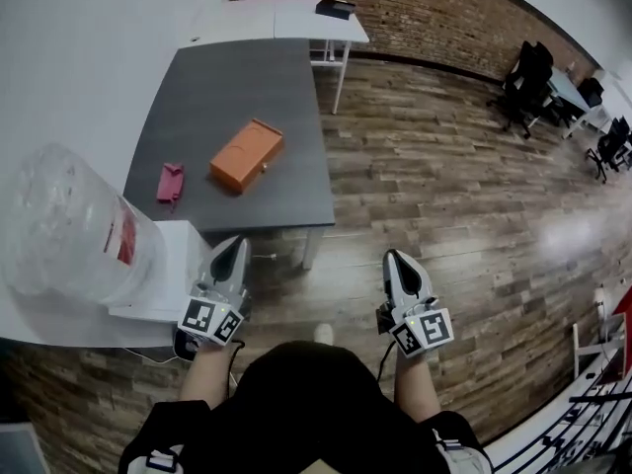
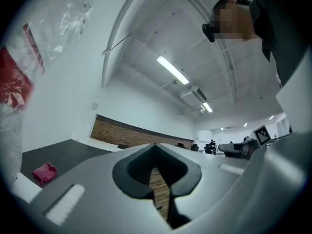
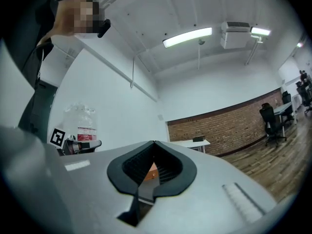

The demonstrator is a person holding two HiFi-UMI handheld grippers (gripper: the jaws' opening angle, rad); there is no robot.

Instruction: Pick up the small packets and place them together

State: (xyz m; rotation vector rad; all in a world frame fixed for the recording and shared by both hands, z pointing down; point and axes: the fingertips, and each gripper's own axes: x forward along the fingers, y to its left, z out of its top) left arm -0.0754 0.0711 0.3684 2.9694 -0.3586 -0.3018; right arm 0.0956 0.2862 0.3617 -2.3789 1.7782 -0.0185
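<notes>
A small pink packet (image 1: 170, 182) lies at the left of the dark grey table (image 1: 227, 87), with an orange box (image 1: 247, 154) to its right. Both grippers hang in front of the table's near edge, over the floor and apart from the packet. My left gripper (image 1: 234, 243) is shut and empty; its own view shows the pink packet (image 2: 44, 172) low at the left. My right gripper (image 1: 395, 257) is also shut with nothing in it. In the right gripper view, a sliver of the orange box (image 3: 152, 170) shows behind the closed jaws.
A large clear water bottle (image 1: 59, 225) on a white dispenser (image 1: 163, 275) stands just left of my left gripper. Behind the grey table is a white table (image 1: 281, 18) carrying a dark object (image 1: 336, 8). Wooden floor (image 1: 444, 186) spreads to the right, with office chairs (image 1: 528, 82) far off.
</notes>
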